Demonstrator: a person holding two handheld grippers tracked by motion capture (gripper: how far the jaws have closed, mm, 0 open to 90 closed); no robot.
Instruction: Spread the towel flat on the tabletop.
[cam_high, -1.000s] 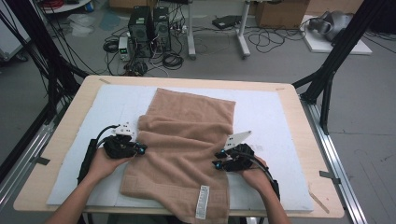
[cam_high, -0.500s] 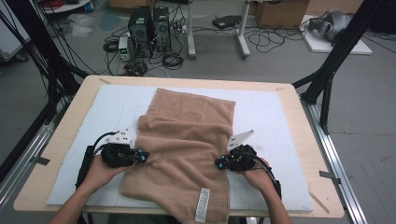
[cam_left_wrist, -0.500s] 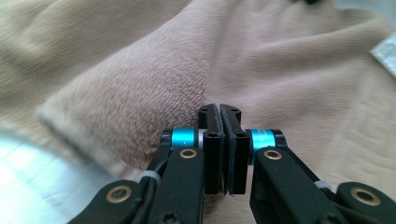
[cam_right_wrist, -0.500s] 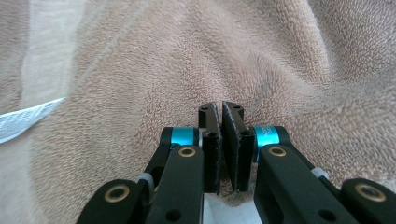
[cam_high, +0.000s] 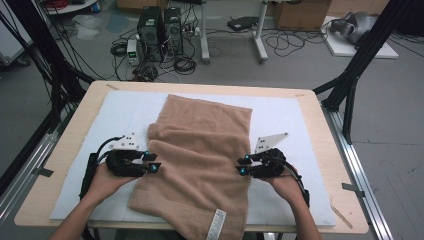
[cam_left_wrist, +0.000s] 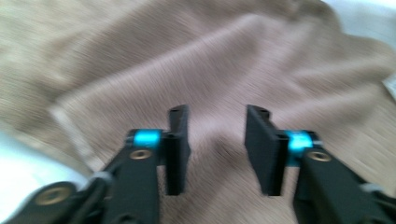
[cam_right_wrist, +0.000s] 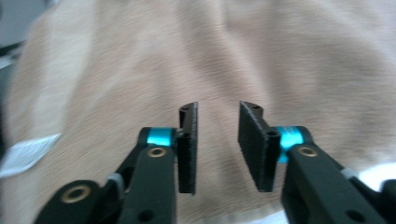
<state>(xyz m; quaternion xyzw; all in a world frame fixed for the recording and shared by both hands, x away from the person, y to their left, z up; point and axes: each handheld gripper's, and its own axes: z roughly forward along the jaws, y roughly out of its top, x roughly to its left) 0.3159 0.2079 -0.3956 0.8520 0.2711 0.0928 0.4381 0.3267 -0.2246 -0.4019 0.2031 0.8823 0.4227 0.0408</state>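
A tan towel (cam_high: 200, 150) lies folded lengthwise down the middle of the table, its near end hanging over the front edge with a white label (cam_high: 218, 220) showing. My left gripper (cam_high: 154, 162) sits at the towel's left edge, jaws open and pointing right. My right gripper (cam_high: 242, 166) sits at the towel's right edge, jaws open and pointing left. In the left gripper view the open gripper (cam_left_wrist: 217, 147) hovers over towel (cam_left_wrist: 233, 60) with nothing between the jaws. In the right gripper view the open gripper (cam_right_wrist: 217, 144) also hangs over bare towel (cam_right_wrist: 280, 56).
A white mat (cam_high: 285, 120) covers the wooden table (cam_high: 65, 150). Black frame legs (cam_high: 350, 85) stand at the table's corners. Computers and cables (cam_high: 160, 30) lie on the floor beyond the far edge.
Both grippers have slid outward from on top of the towel to its left and right edges. The towel has not moved.
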